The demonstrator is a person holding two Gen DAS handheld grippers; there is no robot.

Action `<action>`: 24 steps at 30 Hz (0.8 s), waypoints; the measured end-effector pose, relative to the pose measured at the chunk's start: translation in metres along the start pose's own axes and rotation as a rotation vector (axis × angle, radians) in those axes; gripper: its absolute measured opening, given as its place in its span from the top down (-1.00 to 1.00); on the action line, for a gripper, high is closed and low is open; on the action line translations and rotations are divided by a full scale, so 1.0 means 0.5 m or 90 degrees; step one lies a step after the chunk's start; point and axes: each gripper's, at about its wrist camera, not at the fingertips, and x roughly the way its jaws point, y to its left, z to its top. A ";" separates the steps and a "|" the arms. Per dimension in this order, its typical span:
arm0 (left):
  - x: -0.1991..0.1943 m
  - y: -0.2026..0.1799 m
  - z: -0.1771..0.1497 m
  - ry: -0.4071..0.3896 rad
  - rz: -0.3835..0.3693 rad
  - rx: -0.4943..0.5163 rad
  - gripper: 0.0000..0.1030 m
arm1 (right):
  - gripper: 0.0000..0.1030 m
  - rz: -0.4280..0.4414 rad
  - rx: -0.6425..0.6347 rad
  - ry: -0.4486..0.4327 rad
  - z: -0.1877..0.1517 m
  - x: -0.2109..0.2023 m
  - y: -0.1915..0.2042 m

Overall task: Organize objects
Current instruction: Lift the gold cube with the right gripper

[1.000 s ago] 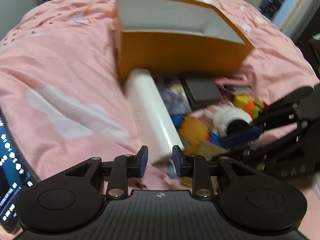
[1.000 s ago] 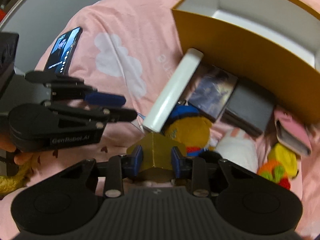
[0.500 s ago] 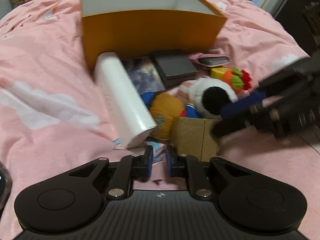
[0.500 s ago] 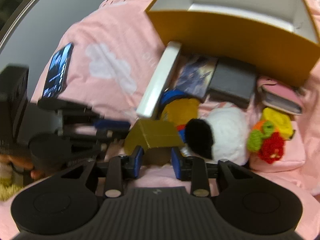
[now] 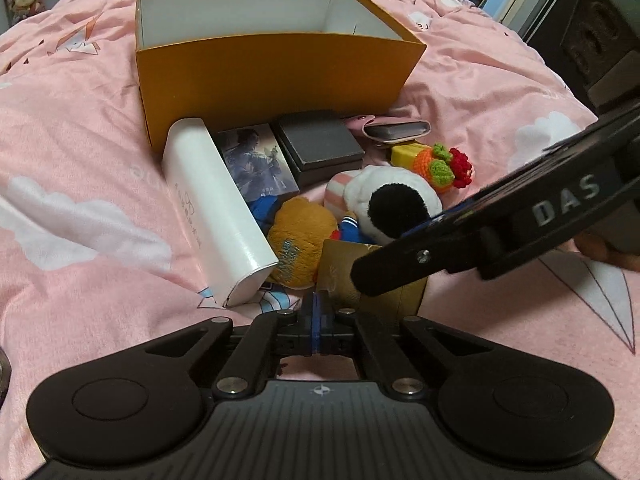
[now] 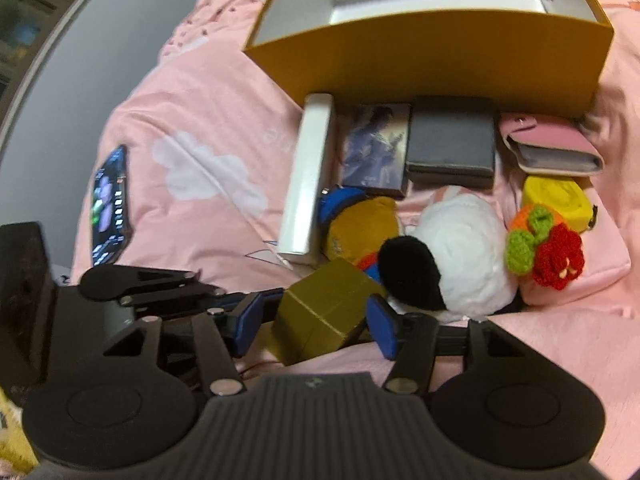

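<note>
A small gold box [image 6: 324,316] lies on the pink bedcover, nearest to me in a pile of items. My right gripper [image 6: 316,324] straddles it. Its jaws are opening and the blue pads [image 6: 248,320] stand just off the box's sides. In the left wrist view the same gold box [image 5: 340,276] sits just beyond my left gripper [image 5: 316,314], which is shut with nothing visible between its pads. The right gripper [image 5: 392,252] reaches in from the right over the box. An open orange box [image 5: 276,76] with a white inside stands behind the pile.
In the pile are a long white box [image 5: 216,204], a picture card [image 5: 256,164], a dark grey case [image 5: 320,144], a pink wallet [image 5: 396,130], a crochet toy [image 5: 444,164], a black-and-white plush [image 5: 392,204] and an orange plush [image 5: 300,232]. A lit phone [image 6: 110,208] lies far left.
My right jaws have spread away from the gold box they were pinching, and that wrist has rolled. My left jaws have closed fully beside the box.
</note>
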 end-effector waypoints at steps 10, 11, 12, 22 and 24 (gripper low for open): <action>0.004 0.000 0.000 0.012 0.006 0.002 1.00 | -0.22 -0.002 0.027 0.035 -0.003 0.041 -0.009; 0.005 0.000 -0.001 0.013 0.007 0.001 1.00 | -0.21 -0.001 0.031 0.036 -0.002 0.044 -0.010; 0.005 0.001 -0.001 0.014 0.009 0.002 1.00 | -0.20 0.000 0.034 0.035 -0.001 0.046 -0.011; -0.018 0.012 0.007 -0.014 0.005 -0.019 0.94 | -0.07 -0.003 -0.013 -0.019 -0.004 0.008 0.012; -0.025 0.016 0.012 -0.025 0.001 -0.027 0.92 | -0.06 -0.009 -0.029 -0.044 0.000 -0.008 0.019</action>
